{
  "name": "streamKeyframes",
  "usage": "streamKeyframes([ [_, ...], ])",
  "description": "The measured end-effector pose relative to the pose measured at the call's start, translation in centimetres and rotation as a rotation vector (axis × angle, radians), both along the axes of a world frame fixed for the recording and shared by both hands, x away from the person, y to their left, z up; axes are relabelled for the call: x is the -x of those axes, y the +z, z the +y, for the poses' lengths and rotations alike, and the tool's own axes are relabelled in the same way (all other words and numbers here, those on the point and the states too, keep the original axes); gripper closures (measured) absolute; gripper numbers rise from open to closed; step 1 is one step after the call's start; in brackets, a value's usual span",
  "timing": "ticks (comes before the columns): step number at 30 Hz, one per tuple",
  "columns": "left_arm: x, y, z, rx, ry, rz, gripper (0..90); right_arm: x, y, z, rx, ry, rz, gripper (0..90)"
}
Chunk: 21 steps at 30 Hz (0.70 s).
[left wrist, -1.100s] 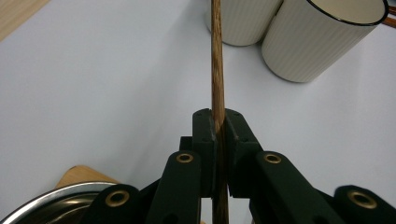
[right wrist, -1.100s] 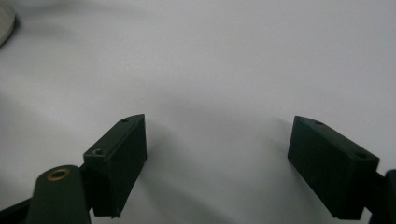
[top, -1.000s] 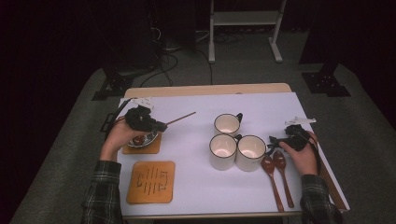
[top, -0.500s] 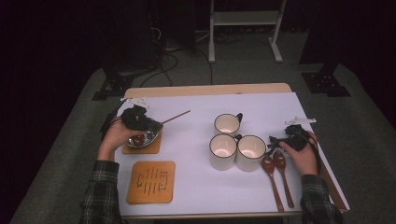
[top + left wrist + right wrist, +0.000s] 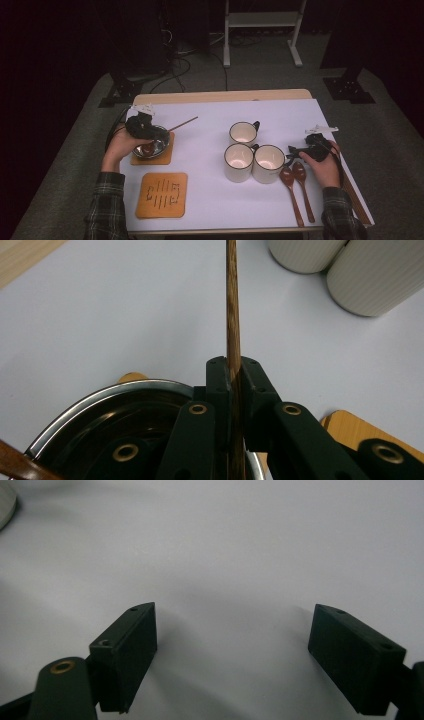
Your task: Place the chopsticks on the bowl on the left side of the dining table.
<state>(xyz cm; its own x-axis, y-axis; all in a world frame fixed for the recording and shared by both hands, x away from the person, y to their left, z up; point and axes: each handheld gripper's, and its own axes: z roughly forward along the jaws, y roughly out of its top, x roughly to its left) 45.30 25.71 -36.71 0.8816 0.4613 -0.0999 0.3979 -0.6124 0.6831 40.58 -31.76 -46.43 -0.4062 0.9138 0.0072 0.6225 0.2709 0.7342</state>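
My left gripper (image 5: 158, 131) (image 5: 233, 366) is shut on the thin handle of a wooden spoon (image 5: 183, 123) (image 5: 232, 300), which sticks out towards the cups. It hovers over a steel bowl (image 5: 161, 145) (image 5: 125, 390) standing on an orange coaster (image 5: 165, 157). The spoon's lower end is hidden behind the jaws. My right gripper (image 5: 295, 150) (image 5: 232, 650) rests on the white table at the right, open, with bare tabletop between its jaws.
Three white cups (image 5: 243, 134) (image 5: 238, 162) (image 5: 269, 164) cluster mid-table; two of them appear in the left gripper view (image 5: 375, 280). Two wooden spoons (image 5: 296, 186) lie by the right hand. A second orange coaster (image 5: 162, 195) lies near the front left.
My left gripper has drifted left and slightly down over the bowl, carrying the spoon so its handle tip sits farther left. The right gripper has stayed put.
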Motion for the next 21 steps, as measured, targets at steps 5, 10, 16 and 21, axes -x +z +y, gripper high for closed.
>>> streamKeyframes([
  [5, -0.2, -0.2, 0.6, -0.003, 0.02, -0.003, 84.2, 0.0, 0.0, 0.0, 0.001, 0.0, 0.0, 18.1],
  [10, -0.4, -0.4, 1.1, -0.018, 0.037, 0.004, 84.2, 0.0, 0.0, 0.0, 0.002, 0.0, -0.001, 18.1],
  [16, -0.8, -0.7, 1.6, -0.025, 0.052, 0.006, 84.2, 0.0, 0.0, 0.0, 0.003, 0.001, -0.002, 18.1],
  [21, -1.1, -1.0, 2.2, -0.026, 0.067, 0.015, 84.2, 0.0, 0.0, 0.0, 0.002, 0.0, -0.001, 18.1],
])
